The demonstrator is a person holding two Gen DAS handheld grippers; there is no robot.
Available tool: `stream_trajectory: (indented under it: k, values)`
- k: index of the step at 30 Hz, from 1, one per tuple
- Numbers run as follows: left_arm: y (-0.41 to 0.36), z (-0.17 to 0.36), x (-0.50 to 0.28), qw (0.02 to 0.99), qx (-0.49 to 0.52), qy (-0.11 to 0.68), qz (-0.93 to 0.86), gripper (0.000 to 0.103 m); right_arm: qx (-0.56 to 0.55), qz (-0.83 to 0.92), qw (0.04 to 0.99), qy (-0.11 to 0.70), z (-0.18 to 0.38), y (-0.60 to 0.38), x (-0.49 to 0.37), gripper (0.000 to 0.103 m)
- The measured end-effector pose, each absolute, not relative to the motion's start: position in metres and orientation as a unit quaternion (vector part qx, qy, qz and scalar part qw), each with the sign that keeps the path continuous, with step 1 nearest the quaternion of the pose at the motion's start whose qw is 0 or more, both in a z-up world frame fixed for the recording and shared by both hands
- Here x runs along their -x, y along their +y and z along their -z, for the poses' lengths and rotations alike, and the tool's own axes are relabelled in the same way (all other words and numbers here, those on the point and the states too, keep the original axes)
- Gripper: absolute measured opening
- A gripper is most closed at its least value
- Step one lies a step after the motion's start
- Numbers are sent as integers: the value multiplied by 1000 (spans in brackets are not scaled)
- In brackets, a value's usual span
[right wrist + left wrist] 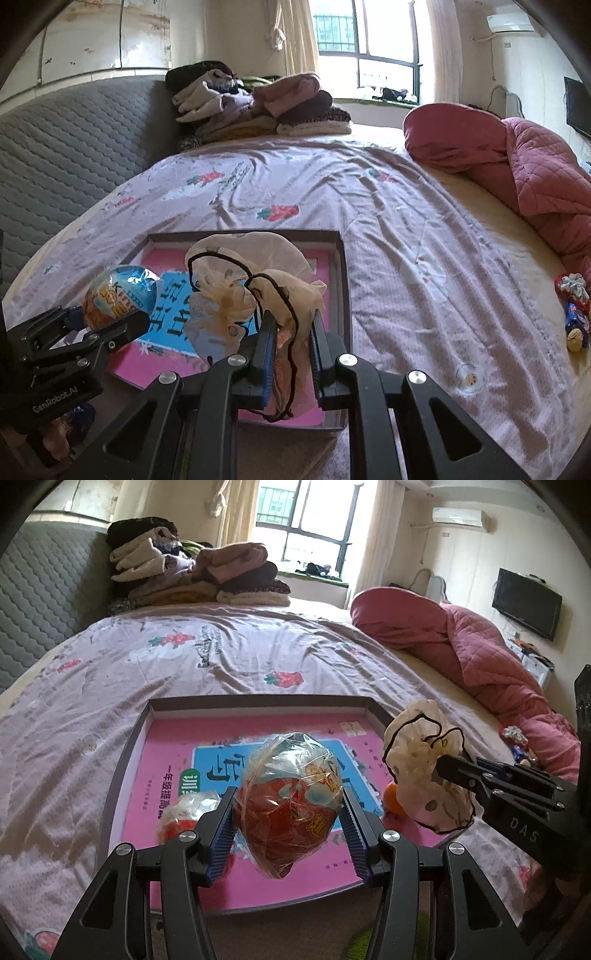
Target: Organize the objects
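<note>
The egg [291,805] is sitting between the left gripper's [290,812] ribbed blue pads [221,834], which are pressing on its two sides. It is egg-shaped, red-orange on the lower half and pale blue on top, with yellow lettering, and is wrapped in crinkly clear film that is bunching into a tail at the near end. Its long axis is running away from the camera along the fingers, the blue narrower end pointing toward the far rim of the box and the red end toward the gripper body. It is hanging over the box's pink floor, not touching it.

The pouch [255,291] — a crumpled, translucent cream bit of cloth or plastic edged with a thin black cord — is being pinched by the right gripper [291,343], whose jaws are nearly together on its lower folds. It is billowing up and forward from the pads, with no clear long axis.

Both are hovering over the box [136,734], a shallow dark-rimmed tray lying on the bed [221,657] with a pink and blue book [170,746] flat inside. A second wrapped egg [184,812] is lying in the box just left of the left gripper, and an orange ball [392,797] is resting by the right rim.
</note>
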State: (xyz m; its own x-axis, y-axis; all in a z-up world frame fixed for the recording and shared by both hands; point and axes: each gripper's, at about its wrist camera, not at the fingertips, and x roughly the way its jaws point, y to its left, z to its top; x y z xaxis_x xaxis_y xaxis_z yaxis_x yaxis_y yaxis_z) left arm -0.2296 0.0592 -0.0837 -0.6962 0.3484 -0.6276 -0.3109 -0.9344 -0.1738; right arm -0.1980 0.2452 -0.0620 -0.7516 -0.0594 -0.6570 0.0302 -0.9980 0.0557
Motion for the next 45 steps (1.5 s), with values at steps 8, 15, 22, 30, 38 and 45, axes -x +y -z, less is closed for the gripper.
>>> stream_trajectory:
  k: [8, 15, 22, 30, 38, 45]
  values:
    - [62, 89, 230, 176, 353, -26, -919, 55, -367, 930, 7, -24, 71, 251, 195, 17]
    - [72, 94, 229, 183, 355, -7, -917, 55, -372, 928, -7, -13, 74, 253, 193, 17]
    - [81, 102, 229, 194, 370, 10, -909, 55, -377, 926, -20, -4, 79, 253, 193, 17]
    - [84, 109, 231, 195, 385, 16, -902, 55, -375, 926, -26, -2, 81, 255, 194, 17]
    - [84, 115, 235, 186, 407, 19, -894, 55, -376, 927, -16, 7, 83, 251, 195, 17]
    - [81, 114, 236, 187, 425, 6, -886, 55, -387, 922, -13, -8, 83, 255, 197, 18]
